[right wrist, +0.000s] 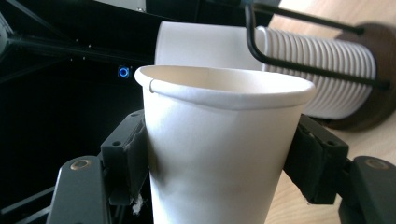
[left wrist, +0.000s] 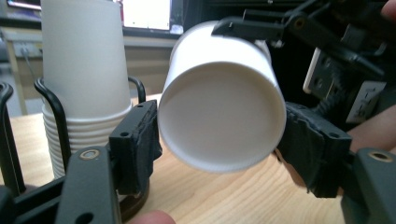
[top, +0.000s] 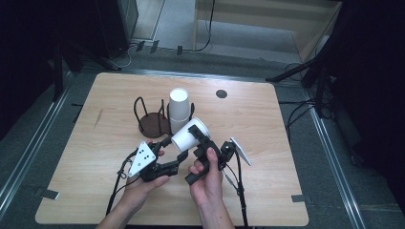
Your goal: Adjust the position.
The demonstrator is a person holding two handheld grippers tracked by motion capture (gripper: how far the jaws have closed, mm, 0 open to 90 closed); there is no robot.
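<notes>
I hold 1 paper cup (top: 189, 136) in the air between my 2 grippers, just in front of the wire cup holder (top: 152, 118) and its stack of cups (top: 178, 109). My right gripper (top: 204, 143) is clamped on the cup's side wall; in the right gripper view both pads press the wall below the rolled rim (right wrist: 224, 86), with the mouth pointing away from that hand. My left gripper (top: 174, 149) sits at the cup's base end. In the left gripper view the round base (left wrist: 223, 122) faces me squarely, and the jaws stand on either side of it, the left pad (left wrist: 137, 140) touching or all but touching, the right pad (left wrist: 310, 144) just beside the wall. Whether they press I cannot tell for sure; I judge them loose around it.

From above, the cup's long axis runs from its base at 7 o'clock to its mouth at 1 o'clock, base toward my left gripper. The right gripper crosses it from 4 o'clock and bears it.

The stack stands at 11 o'clock from the cup, near but apart, so a swing that way has little room. Open table (top: 267, 119) lies from 1 to 4 o'clock, and the near edge at 6 o'clock sits well apart beneath my hands.
</notes>
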